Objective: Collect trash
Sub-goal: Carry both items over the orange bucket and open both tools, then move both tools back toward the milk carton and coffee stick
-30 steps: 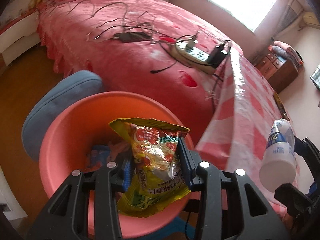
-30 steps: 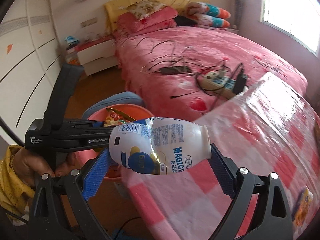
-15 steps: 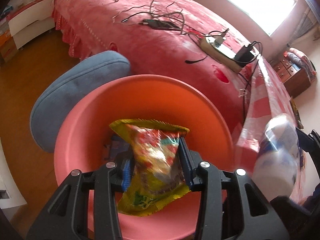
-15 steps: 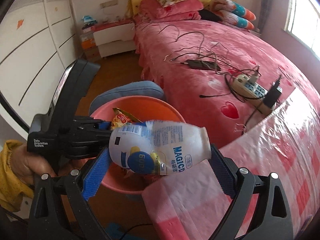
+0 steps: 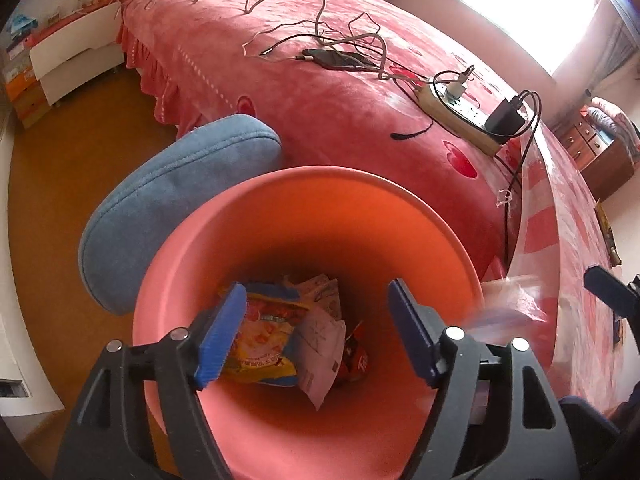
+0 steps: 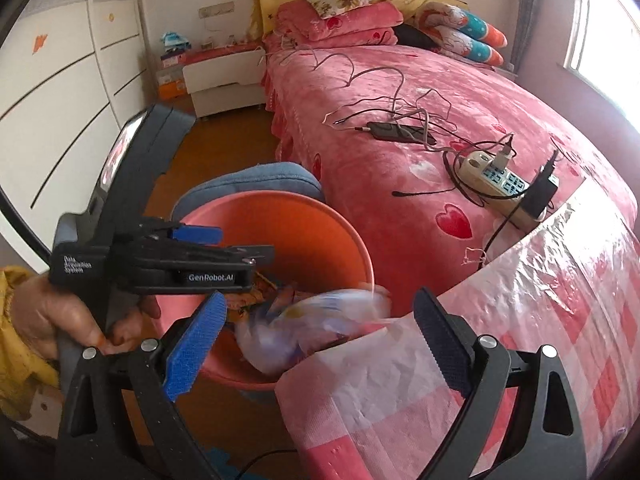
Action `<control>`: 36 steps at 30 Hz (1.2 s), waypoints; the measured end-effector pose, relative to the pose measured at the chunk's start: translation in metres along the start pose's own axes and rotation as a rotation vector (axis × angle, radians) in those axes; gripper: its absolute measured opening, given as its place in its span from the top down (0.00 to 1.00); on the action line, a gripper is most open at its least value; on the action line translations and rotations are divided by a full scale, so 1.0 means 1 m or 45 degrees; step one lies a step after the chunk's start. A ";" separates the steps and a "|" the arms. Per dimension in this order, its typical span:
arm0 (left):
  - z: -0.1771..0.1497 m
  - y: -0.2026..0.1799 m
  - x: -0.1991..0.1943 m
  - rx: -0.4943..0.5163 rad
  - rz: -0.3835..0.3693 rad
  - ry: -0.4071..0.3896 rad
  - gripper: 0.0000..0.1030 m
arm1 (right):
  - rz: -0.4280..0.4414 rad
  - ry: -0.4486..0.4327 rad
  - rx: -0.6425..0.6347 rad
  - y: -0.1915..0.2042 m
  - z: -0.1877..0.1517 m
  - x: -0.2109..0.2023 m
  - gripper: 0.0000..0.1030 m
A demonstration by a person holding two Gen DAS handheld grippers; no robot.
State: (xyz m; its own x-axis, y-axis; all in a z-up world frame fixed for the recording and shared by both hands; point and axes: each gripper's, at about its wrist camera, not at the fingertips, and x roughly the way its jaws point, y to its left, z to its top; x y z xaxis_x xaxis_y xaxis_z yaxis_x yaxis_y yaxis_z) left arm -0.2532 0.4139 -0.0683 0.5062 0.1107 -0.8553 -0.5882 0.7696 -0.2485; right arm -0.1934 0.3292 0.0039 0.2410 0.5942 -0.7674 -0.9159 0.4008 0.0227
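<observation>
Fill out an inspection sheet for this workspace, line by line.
Surface: table under pink checked plastic cloth, bare where seen.
Job's things: round pink plastic bin; yellow snack bag lying inside; white plastic bottle, blurred, at the rim.
Clutter: crumpled papers in bin.
Grippers: left gripper opening, nothing between its pads; right gripper open, off the bottle.
Cables: tangled leads and white power strip on pink bed.
Surroundings: blue cushioned stool, wooden floor.

1. A bed (image 6: 460, 120) under a pink heart-print cover fills the room, pillows (image 6: 344, 20) piled at its head.
2. The floor (image 5: 80, 152) is orange-brown wood.
3. A bright window (image 5: 524, 8) lights the far wall.
4. White wardrobe doors (image 6: 60, 92) line one side.
5. A wooden dresser (image 5: 600, 156) stands beneath the window.
</observation>
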 end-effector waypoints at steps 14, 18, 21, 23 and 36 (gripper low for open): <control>-0.001 -0.023 -0.007 0.073 0.037 -0.005 0.24 | -0.036 -0.073 0.117 -0.021 -0.014 -0.033 0.09; 0.000 -0.035 -0.012 0.102 0.036 -0.017 0.21 | -0.043 -0.100 0.158 -0.030 -0.021 -0.044 0.09; 0.000 -0.042 -0.015 0.120 0.033 -0.021 0.21 | -0.051 -0.109 0.193 -0.038 -0.026 -0.051 0.09; 0.001 -0.049 -0.018 0.136 0.033 -0.026 0.20 | -0.060 -0.117 0.214 -0.042 -0.031 -0.055 0.09; 0.004 -0.089 -0.034 0.236 0.035 -0.055 0.20 | -0.127 -0.172 0.333 -0.071 -0.053 -0.090 0.09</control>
State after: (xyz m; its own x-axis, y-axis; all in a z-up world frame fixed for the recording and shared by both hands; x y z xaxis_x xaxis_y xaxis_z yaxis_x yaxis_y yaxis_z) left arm -0.2157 0.3441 -0.0155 0.5203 0.1570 -0.8394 -0.4780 0.8681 -0.1339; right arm -0.1669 0.2099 0.0376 0.3820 0.6235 -0.6822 -0.7761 0.6172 0.1295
